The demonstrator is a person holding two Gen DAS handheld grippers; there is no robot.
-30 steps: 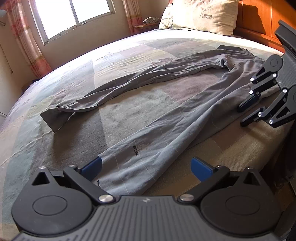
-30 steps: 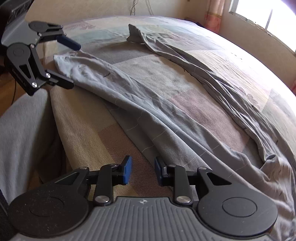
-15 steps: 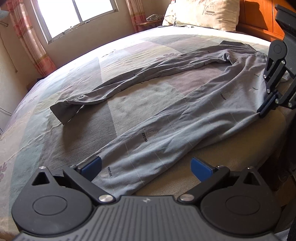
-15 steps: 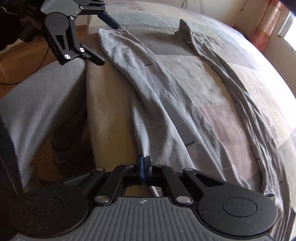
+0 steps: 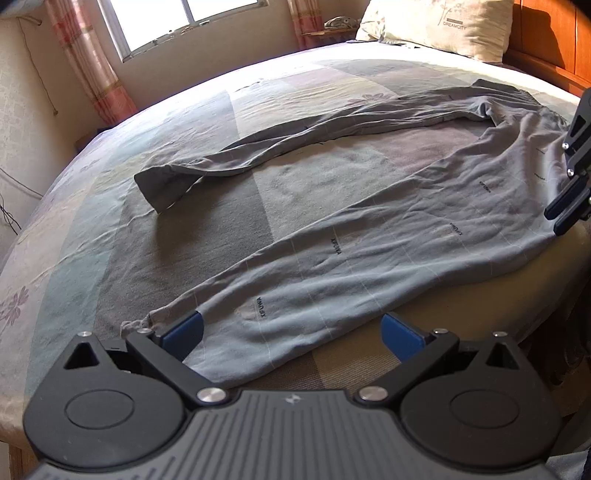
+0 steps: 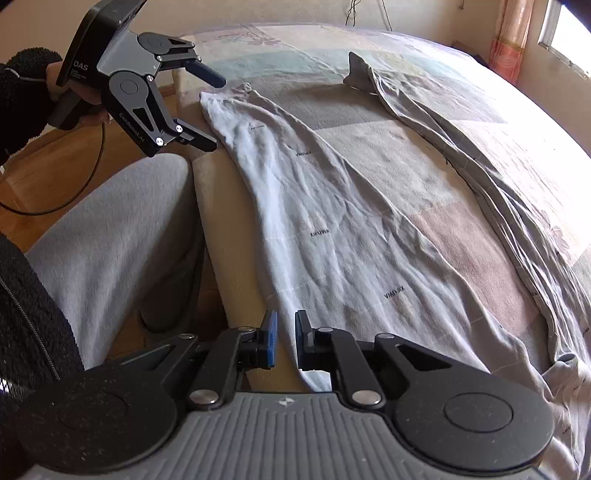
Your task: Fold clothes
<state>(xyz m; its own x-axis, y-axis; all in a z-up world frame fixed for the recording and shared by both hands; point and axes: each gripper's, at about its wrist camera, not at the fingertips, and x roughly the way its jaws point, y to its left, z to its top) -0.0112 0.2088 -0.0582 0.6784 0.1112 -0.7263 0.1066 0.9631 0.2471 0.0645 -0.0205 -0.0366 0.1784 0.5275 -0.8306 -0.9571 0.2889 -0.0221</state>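
Right tongs (image 5: 570, 206) – cut off at frame edge.

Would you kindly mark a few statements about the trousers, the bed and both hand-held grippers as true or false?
1. The grey trousers lie spread on the bed. True.
2. The left hand-held gripper is shut on a trouser cuff. False: its jaws stand wide open over the near leg's cuff end.
3. The right hand-held gripper is slightly open. True: a small gap shows between its blue pads.
4. The trouser legs lie stacked on each other. False: they splay apart, with bedspread showing between them.
5. A pillow sits at the headboard. True.
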